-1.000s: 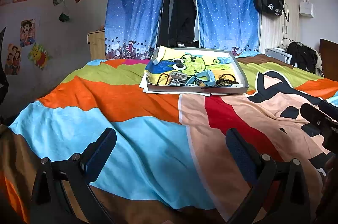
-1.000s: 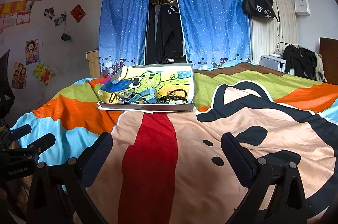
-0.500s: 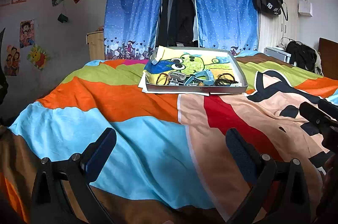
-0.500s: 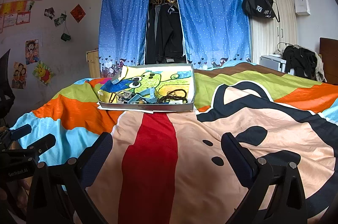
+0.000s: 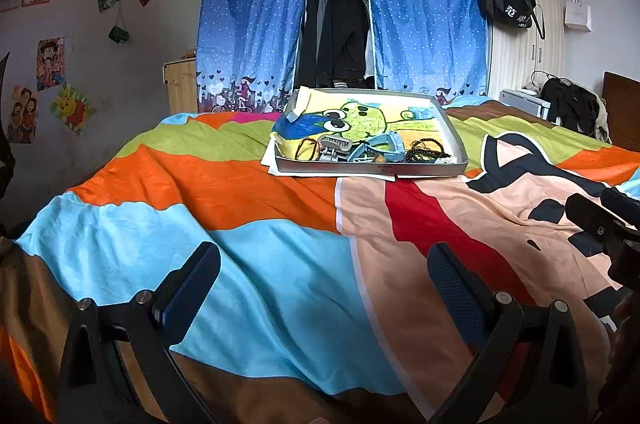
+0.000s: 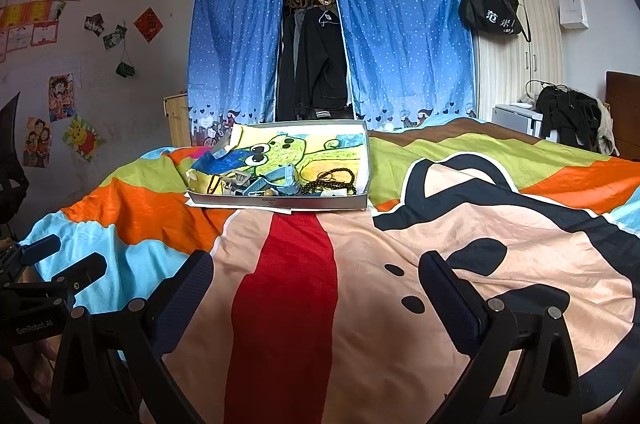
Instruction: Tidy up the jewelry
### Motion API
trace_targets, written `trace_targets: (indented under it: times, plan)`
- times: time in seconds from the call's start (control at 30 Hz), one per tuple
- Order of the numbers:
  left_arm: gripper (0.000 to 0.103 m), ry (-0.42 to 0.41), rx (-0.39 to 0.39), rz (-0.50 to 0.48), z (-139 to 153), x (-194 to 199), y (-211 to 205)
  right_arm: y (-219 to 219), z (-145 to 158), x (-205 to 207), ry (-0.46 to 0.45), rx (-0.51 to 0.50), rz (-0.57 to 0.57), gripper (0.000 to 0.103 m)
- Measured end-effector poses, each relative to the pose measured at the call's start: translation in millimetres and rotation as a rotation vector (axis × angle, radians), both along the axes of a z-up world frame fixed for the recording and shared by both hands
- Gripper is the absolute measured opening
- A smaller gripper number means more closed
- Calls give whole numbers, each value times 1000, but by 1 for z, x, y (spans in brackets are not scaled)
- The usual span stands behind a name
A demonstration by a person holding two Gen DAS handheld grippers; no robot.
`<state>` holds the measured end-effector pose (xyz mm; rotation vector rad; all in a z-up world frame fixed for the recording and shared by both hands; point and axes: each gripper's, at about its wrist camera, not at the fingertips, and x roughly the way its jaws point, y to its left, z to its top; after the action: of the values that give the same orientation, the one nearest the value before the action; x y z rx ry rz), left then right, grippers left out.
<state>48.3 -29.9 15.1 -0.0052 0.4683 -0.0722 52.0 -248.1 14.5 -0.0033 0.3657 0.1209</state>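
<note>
A shallow grey box [image 5: 372, 167] [image 6: 280, 201] lined with a cartoon drawing lies on the far part of the bed. Its near end holds a dark bead bracelet [image 5: 428, 151] [image 6: 332, 181], a blue band [image 5: 384, 145] [image 6: 280, 179], a grey clip [image 5: 334, 145] and a thin ring [image 5: 306, 148]. My left gripper [image 5: 324, 276] is open and empty, low over the blue part of the cover, well short of the box. My right gripper [image 6: 316, 284] is open and empty over the red stripe, also well short.
The bed carries a colourful cartoon duvet [image 5: 248, 191] [image 6: 480, 224]. Blue curtains [image 5: 256, 23] hang around an open wardrobe behind it. A white cabinet with dark clothes [image 6: 568, 115] stands at the right. Each gripper shows at the edge of the other's view.
The left wrist view has shifted very slightly; the box sits marginally lower and left in it. Both grippers stay open and nothing in the box has moved.
</note>
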Motion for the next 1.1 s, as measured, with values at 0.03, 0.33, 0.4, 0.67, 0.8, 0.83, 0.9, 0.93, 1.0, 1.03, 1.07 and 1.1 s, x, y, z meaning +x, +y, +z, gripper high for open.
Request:
trace_targets:
  times: [0.03,0.33,0.4,0.67,0.8,0.83,0.9,0.93,1.0,1.03,1.07,1.1]
  plan:
    - [102,-1,-1,0,0,0,0,0,0,0,0,-1,1,103]
    - [102,1,-1,-5,0,-1,-3,0,0,0,0,0,1,103]
    - [102,0,-1,-4,0,0,-3,1,0,0,0,-1,1,103]
    - [102,3,-2,-9,-1,-3,-5,1,0,-1,1,-1,1,103]
    - [102,3,-3,-11,-1,-3,-6,1,0,0,1,-1,1,103]
    - [102,3,-2,-10,-1,-3,-6,1,0,-1,1,-1,1,103]
    - [102,3,-2,-10,-1,-3,-6,1,0,0,1,-1,1,103]
    - [102,3,-3,-11,-1,-3,-6,1,0,-1,1,-1,1,103]
    - [102,3,-3,-11,-1,-3,-7,1,0,-1,0,-1,2,103]
    - [102,4,-3,-11,-1,-3,-6,1,0,-1,1,-1,2,103]
    - [102,5,-3,-12,-1,-3,-6,1,0,0,1,-1,1,103]
    - [102,5,-3,-12,-1,-3,-6,1,0,-1,2,-1,1,103]
